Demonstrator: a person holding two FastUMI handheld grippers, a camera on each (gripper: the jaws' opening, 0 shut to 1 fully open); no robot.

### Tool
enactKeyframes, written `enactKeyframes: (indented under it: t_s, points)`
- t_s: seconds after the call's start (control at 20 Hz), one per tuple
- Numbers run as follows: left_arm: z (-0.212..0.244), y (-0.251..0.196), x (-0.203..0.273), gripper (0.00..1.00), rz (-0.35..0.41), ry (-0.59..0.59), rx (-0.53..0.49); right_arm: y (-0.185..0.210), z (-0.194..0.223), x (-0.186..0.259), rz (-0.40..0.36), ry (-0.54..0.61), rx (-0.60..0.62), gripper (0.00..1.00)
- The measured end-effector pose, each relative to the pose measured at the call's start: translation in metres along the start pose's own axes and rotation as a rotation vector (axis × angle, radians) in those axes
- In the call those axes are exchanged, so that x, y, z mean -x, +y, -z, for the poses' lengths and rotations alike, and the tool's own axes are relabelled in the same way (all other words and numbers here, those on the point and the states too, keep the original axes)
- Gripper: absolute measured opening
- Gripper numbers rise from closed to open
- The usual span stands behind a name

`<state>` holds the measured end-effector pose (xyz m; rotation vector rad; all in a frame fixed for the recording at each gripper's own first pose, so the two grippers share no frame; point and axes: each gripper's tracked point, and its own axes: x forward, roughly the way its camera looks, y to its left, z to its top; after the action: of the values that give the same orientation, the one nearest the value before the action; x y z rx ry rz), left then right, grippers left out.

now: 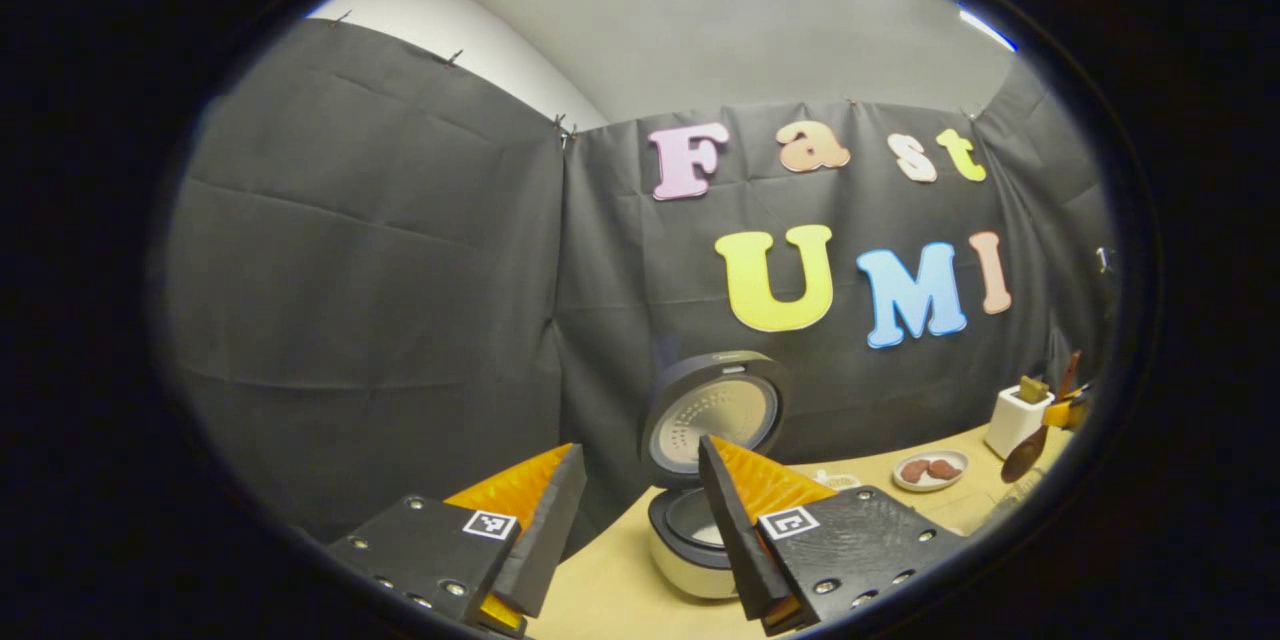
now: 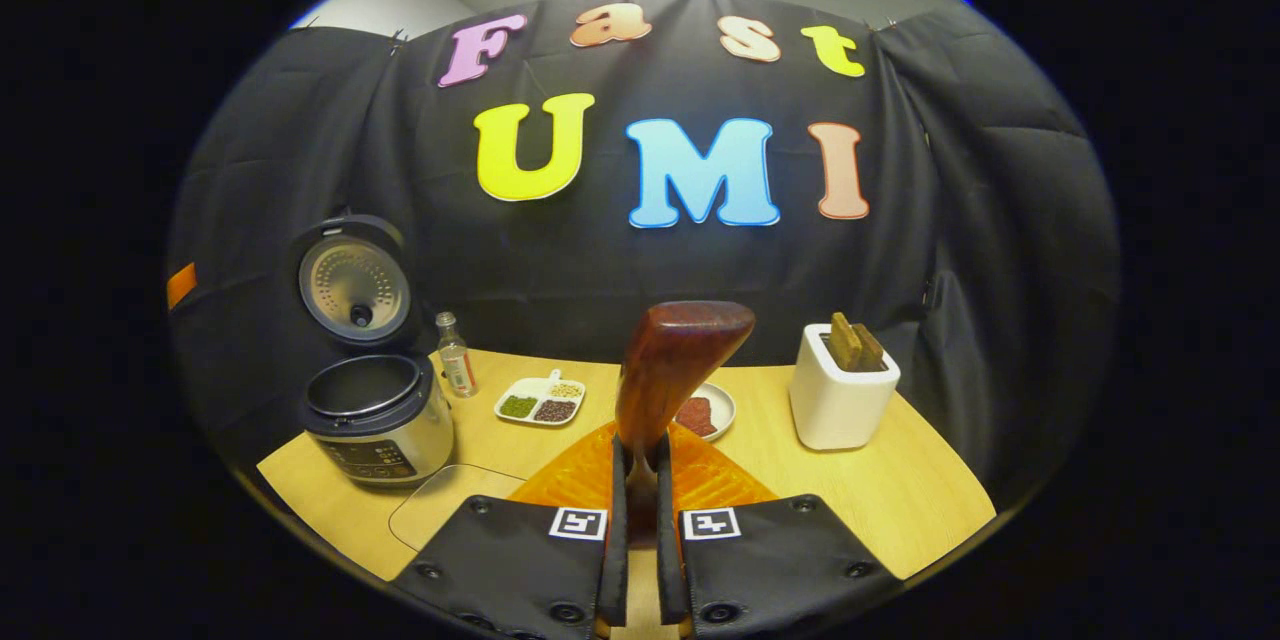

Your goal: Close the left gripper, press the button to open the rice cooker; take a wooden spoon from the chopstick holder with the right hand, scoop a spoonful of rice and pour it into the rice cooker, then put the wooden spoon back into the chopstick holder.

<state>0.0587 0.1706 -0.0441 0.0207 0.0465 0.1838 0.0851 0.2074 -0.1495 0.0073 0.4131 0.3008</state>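
Observation:
The rice cooker [image 2: 375,425] stands at the table's left end with its lid [image 2: 352,285] raised and its dark pot showing. My right gripper [image 2: 640,480] is shut on the handle of a wooden spoon [image 2: 680,350], whose bowl points up and away over the table's middle. The white chopstick holder [image 2: 840,400] is to the right, with wooden utensils in it. In the left gripper view, my left gripper [image 1: 635,540] hangs open in front of the rice cooker [image 1: 690,560], apart from it. The wooden spoon [image 1: 1025,455] shows at far right beside the chopstick holder [image 1: 1015,420].
A small plate of reddish-brown grains [image 2: 705,412] lies behind the spoon. A divided dish of grains [image 2: 540,402] and a small bottle [image 2: 455,355] stand right of the cooker. A clear mat [image 2: 450,510] lies near the wooden table's [image 2: 900,500] front edge.

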Motion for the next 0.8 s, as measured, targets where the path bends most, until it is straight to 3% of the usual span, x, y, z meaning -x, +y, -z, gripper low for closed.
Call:
enactKeyframes:
  t_s: [0.15,0.4,0.8]
  points:
    - [0.006,0.008,-0.004,0.73,-0.006,0.009,-0.002,0.028,0.013,-0.009,-0.043,0.026,0.039,0.1]
    - [0.017,0.024,-0.008,0.73,-0.023,0.031,0.002,0.064,0.039,-0.022,-0.098,0.069,0.102,0.14]
    - [0.032,0.05,-0.008,0.72,-0.06,0.059,0.002,0.092,0.083,-0.043,-0.125,0.143,0.155,0.14]
